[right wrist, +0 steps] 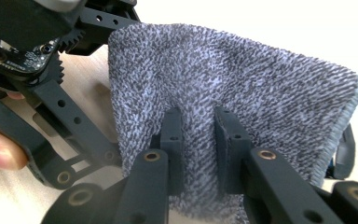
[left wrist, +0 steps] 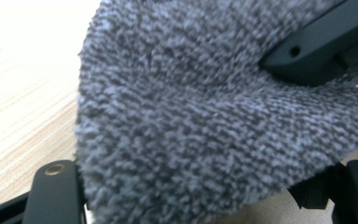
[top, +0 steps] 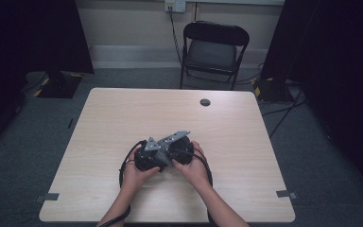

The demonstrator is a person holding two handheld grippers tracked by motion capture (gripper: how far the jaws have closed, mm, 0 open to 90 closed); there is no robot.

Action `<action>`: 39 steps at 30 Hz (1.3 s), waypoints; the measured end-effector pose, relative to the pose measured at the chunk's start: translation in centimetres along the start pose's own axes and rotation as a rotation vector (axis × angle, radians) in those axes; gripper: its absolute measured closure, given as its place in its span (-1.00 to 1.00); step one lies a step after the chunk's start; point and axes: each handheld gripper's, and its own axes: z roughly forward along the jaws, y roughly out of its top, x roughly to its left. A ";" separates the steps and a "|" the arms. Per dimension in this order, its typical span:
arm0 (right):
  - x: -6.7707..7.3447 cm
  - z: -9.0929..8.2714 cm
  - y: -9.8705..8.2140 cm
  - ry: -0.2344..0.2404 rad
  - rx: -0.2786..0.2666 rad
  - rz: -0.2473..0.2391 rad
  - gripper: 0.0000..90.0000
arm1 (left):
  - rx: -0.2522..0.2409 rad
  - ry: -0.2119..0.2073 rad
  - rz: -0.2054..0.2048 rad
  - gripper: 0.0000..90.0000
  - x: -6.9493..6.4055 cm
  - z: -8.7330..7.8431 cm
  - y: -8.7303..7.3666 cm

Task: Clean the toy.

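A: Between the right gripper (right wrist: 199,135) pads sits a fold of the grey cloth (right wrist: 242,88); pads pressed together on it, pinching it.

B: Left gripper (left wrist: 205,186)?

A: Cloth (left wrist: 205,121) drapes across it, right in front of its camera. Jaws stand spread at either side and the pad contact is hidden, so I can't tell whether it really grips.

B: Where's the cloth overall?

A: Hanging between the two grippers, both close together just above the tabletop (top: 123,113), near the person's edge. From above, the left gripper (top: 147,158) and right gripper (top: 182,149) nearly touch.

B: Risks?

A: Right pinch takes only a small fold near the bottom edge, so pulling apart could slip it out. If the left isn't clamped, the cloth drops on that side. Linkages are close too, so fabric may snag in the gears.
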 end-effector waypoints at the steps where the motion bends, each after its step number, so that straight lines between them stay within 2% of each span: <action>1: 0.0 0.1 -0.1 0.005 0.001 0.005 0.67 | 0.000 0.000 0.000 -0.43 0.0 0.0 0.0; 6: -0.3 0.4 -0.4 0.018 -0.004 0.029 0.67 | 0.002 0.000 0.003 -0.43 0.0 0.0 0.0; 16: -0.6 0.5 -0.4 0.027 -0.004 0.031 0.66 | 0.002 0.000 0.004 -0.43 0.0 0.0 0.0; 31: -1.7 0.2 -0.4 -0.006 0.001 0.044 0.66 | 0.003 -0.001 0.002 -0.43 0.0 0.0 0.0; 39: -2.9 -0.1 -0.5 -0.027 0.003 0.081 0.66 | 0.003 -0.002 0.002 -0.43 0.0 0.0 0.0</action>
